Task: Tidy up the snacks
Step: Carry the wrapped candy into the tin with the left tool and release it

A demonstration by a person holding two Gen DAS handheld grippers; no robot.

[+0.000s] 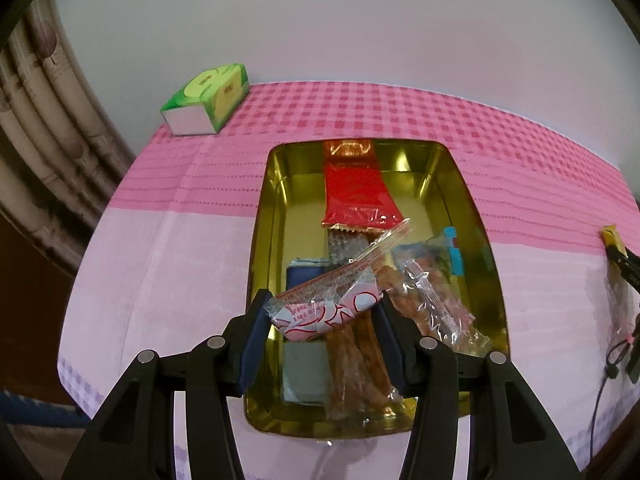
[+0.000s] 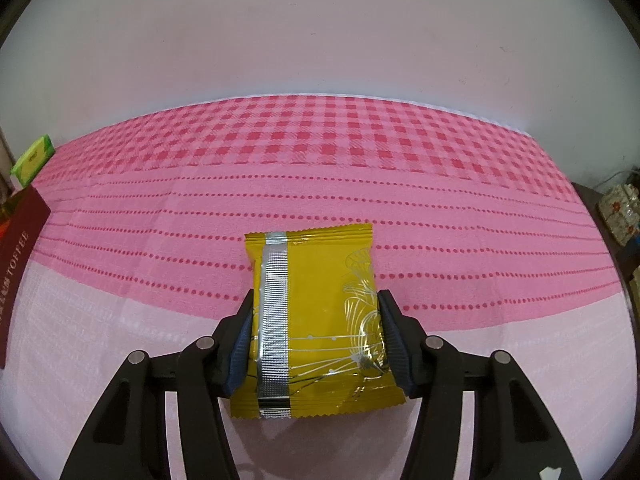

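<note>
A gold tin tray (image 1: pixel 268 216) lies on the pink tablecloth and holds several snacks: a red packet (image 1: pixel 356 188) at the far end, clear packs of brown sticks (image 1: pixel 432 300) and a dark blue pack (image 1: pixel 304 276). My left gripper (image 1: pixel 322 316) is shut on a white-and-red clear wrapper (image 1: pixel 328 304) and holds it above the tray's near half. My right gripper (image 2: pixel 314 328) is shut on a yellow foil packet (image 2: pixel 320 320), just above or on the cloth; I cannot tell which. That packet's edge also shows at the right in the left wrist view (image 1: pixel 612 240).
A green tissue box (image 1: pixel 208 98) stands at the table's far left corner, also in the right wrist view (image 2: pixel 32 160). A dark red toffee box (image 2: pixel 18 256) sits at the left edge of the right wrist view. A white wall runs behind the table.
</note>
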